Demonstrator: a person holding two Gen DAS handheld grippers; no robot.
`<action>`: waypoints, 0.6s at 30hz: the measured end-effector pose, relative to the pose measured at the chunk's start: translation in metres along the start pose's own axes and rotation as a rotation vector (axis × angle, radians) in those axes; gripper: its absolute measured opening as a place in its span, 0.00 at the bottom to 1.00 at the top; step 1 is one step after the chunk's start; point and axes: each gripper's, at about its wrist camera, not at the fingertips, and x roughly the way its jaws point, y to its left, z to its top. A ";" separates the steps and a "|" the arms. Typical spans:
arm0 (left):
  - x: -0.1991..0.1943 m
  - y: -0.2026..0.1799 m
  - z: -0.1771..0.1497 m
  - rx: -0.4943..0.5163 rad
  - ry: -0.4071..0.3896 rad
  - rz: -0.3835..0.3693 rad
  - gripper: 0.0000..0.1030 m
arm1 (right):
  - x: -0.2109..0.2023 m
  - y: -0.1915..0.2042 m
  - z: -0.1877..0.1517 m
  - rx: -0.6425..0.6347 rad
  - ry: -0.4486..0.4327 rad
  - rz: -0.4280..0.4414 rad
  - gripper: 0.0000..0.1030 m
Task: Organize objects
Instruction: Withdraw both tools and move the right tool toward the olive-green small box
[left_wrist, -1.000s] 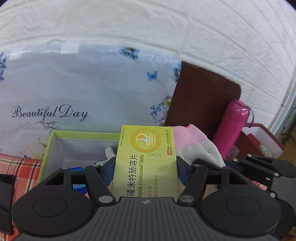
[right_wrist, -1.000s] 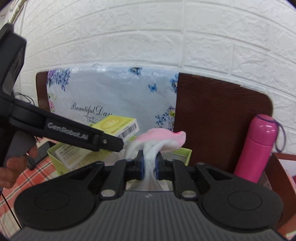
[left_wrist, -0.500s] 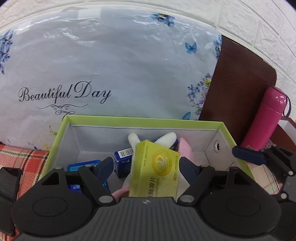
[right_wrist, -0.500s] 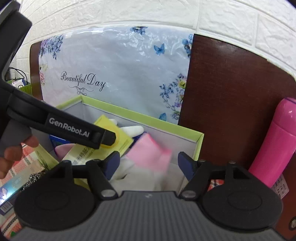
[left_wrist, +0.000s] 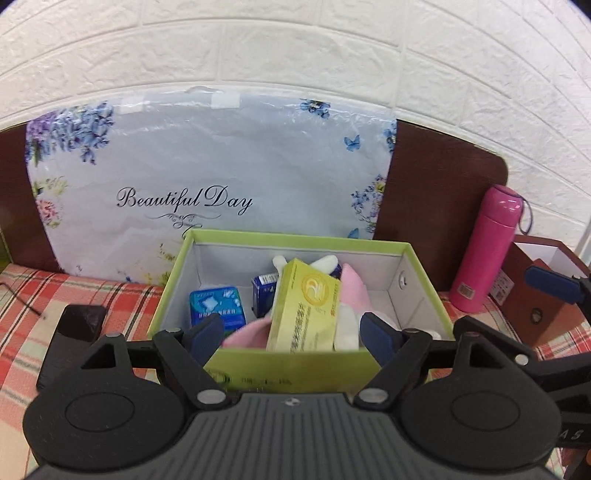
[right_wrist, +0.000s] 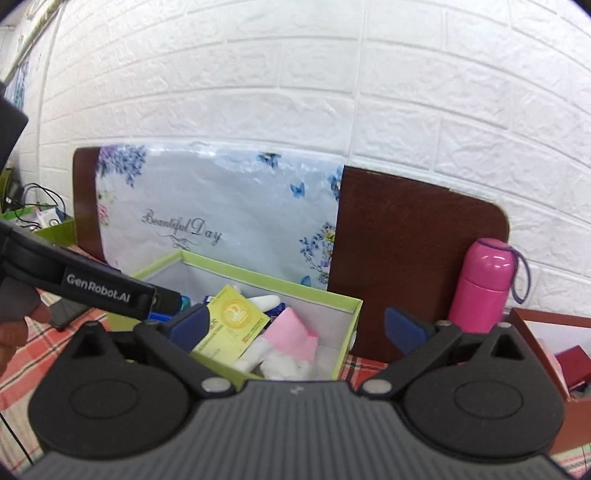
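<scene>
White brick wall backs a checked red cloth on the bench (left_wrist: 33, 295), where a green-rimmed box (left_wrist: 291, 360) sits just ahead of the left gripper (left_wrist: 291, 332). Its jaws stand wide apart and empty, at the near wall of the box; the right gripper (right_wrist: 295, 325) is likewise spread and holds nothing, with the box's right corner between its fingers. Inside, a yellow medicine carton (left_wrist: 306, 306) leans tilted against pink and white socks (left_wrist: 351, 295), with a blue packet (left_wrist: 218, 306) to the left and a small blue box (left_wrist: 264, 295) behind, seemingly dropped in loosely rather than stacked flat. A floral bag (left_wrist: 207, 177) and brown board (left_wrist: 436, 192) stand beyond the box, a pink flask (left_wrist: 487, 251) to the right, a dark phone (left_wrist: 70, 332) to the left. Nothing blocks either gripper's retreat, though the carton's raised corner could catch a low pass.
</scene>
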 end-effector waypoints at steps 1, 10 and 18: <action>-0.007 -0.001 -0.005 -0.001 0.000 0.000 0.81 | -0.010 0.002 -0.002 0.008 -0.003 -0.002 1.00; -0.048 -0.004 -0.067 -0.004 0.048 0.017 0.81 | -0.081 0.012 -0.040 0.101 0.005 -0.003 1.00; -0.066 0.004 -0.108 -0.053 0.099 0.023 0.81 | -0.111 0.034 -0.092 0.129 0.088 -0.006 1.00</action>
